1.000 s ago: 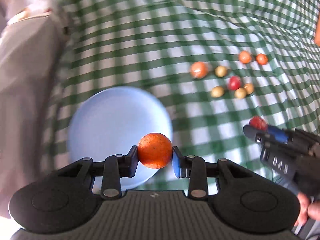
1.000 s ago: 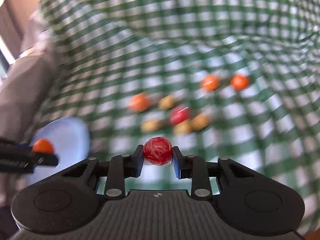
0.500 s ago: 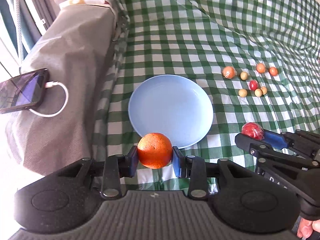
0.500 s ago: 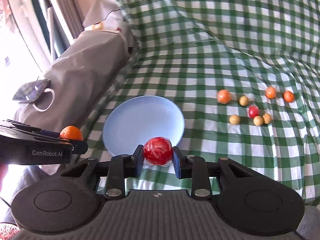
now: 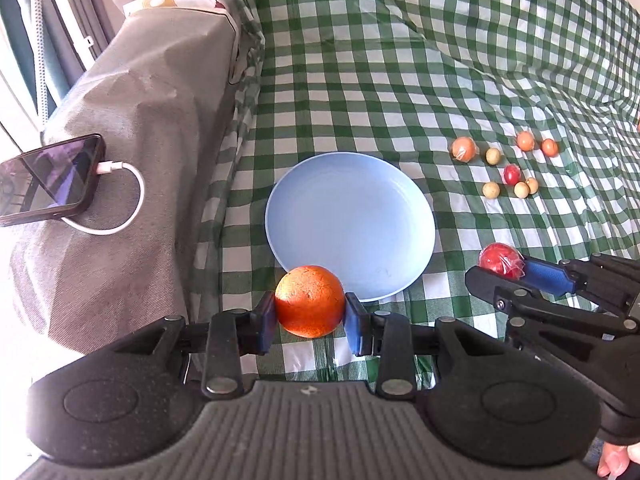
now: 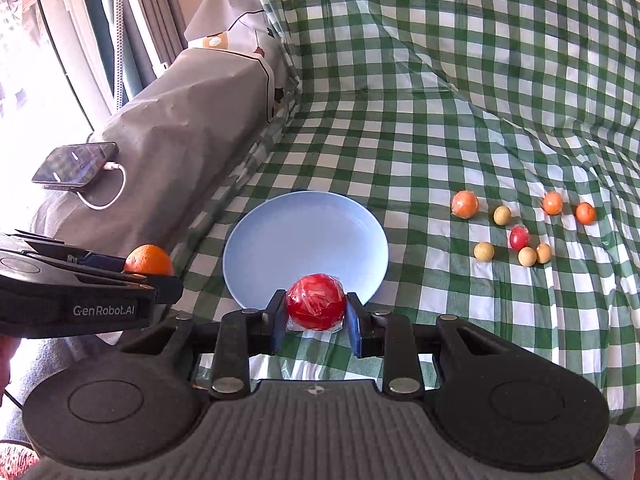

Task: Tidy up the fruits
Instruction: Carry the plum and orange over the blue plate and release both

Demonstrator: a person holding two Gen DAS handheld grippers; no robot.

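Left wrist view, left to right: phone (image 5: 48,178) with white cable on grey cover, off task. Left gripper (image 5: 310,316), fingers clamped on orange (image 5: 310,302), hovering at near rim of blue plate (image 5: 350,184). Plate bare, nothing placed yet. Right gripper (image 6: 316,316), fingers clamped on red wrapped fruit (image 6: 316,301), also at near rim. Further right, cluster of small fruits (image 6: 520,228) lies on green checked cloth (image 6: 400,120), well apart from plate. Judgement: early stage; two fruits in transit, about nine left to collect.
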